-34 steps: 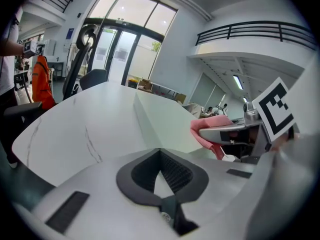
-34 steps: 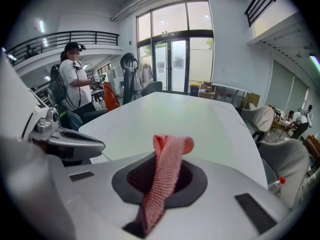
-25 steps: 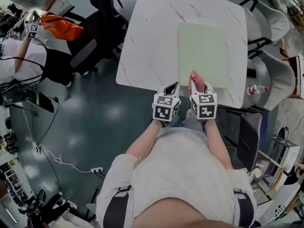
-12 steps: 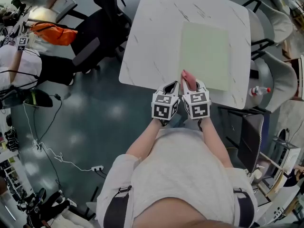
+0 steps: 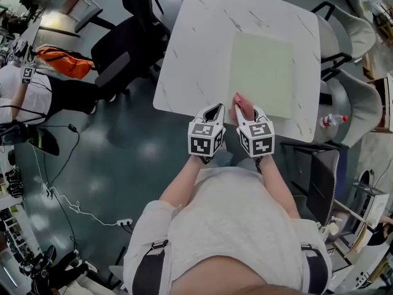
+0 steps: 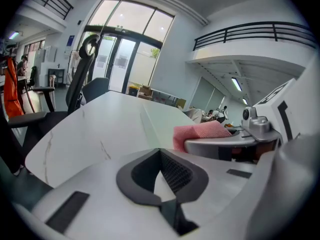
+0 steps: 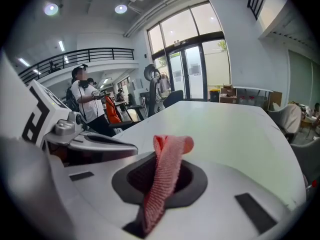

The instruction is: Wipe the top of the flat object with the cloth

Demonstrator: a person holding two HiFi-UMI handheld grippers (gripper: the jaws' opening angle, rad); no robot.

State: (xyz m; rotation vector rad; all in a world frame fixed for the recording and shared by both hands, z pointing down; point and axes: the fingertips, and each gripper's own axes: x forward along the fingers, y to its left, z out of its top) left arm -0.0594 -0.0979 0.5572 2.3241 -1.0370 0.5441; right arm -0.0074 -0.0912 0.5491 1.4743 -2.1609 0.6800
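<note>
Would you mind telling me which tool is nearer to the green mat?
Right. The right tool, gripping the pink cloth, is at the near edge of the green mat; the left tool sits farther left, off the mat.

A pale green flat board (image 5: 261, 72) lies on the right part of the white table (image 5: 196, 48), and a pink cloth (image 5: 241, 102), folded into a strip, stands pinched in the right gripper (image 5: 245, 110) by the board's near left corner.

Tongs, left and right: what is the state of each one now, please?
Left tongs: shut, holding nothing.
Right tongs: shut on the pink woven cloth.
</note>
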